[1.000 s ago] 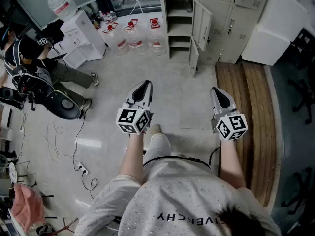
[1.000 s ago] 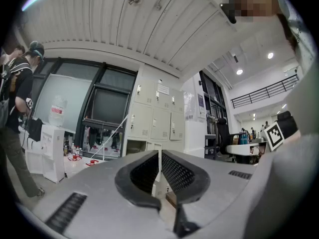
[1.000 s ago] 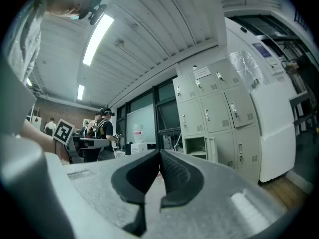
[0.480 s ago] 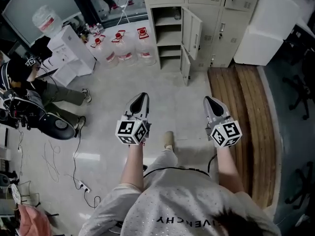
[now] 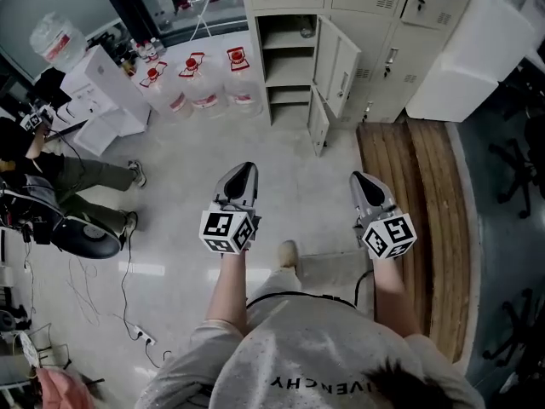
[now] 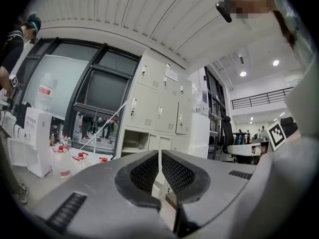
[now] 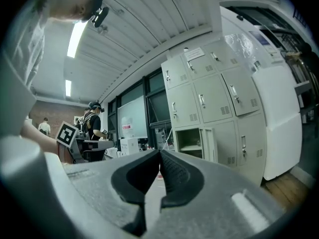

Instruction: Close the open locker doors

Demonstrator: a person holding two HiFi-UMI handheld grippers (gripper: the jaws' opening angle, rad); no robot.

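A bank of beige lockers (image 5: 341, 7) stands ahead at the top of the head view. One column is open and shows its shelves (image 5: 288, 62). Its upper door (image 5: 335, 58) and lower door (image 5: 318, 124) swing out to the right. Both grippers are held over the floor, well short of the lockers. My left gripper (image 5: 245, 169) is shut with nothing in it, and so is my right gripper (image 5: 361, 179). The left gripper view shows shut jaws (image 6: 159, 155) with the open compartment (image 6: 135, 142) beyond. In the right gripper view the gripper (image 7: 159, 156) is shut, and the open door (image 7: 209, 144) shows edge-on.
Three water jugs (image 5: 194, 79) and a white dispenser (image 5: 100, 88) stand left of the lockers. A person (image 5: 60, 173) sits at the far left, with cables (image 5: 128, 271) on the floor. A wooden platform (image 5: 417, 203) and a white cabinet (image 5: 464, 54) are on the right.
The person has stepped forward, so the lockers are nearer and sit slightly left in the head view. Both grippers stay shut and keep their places before the body.
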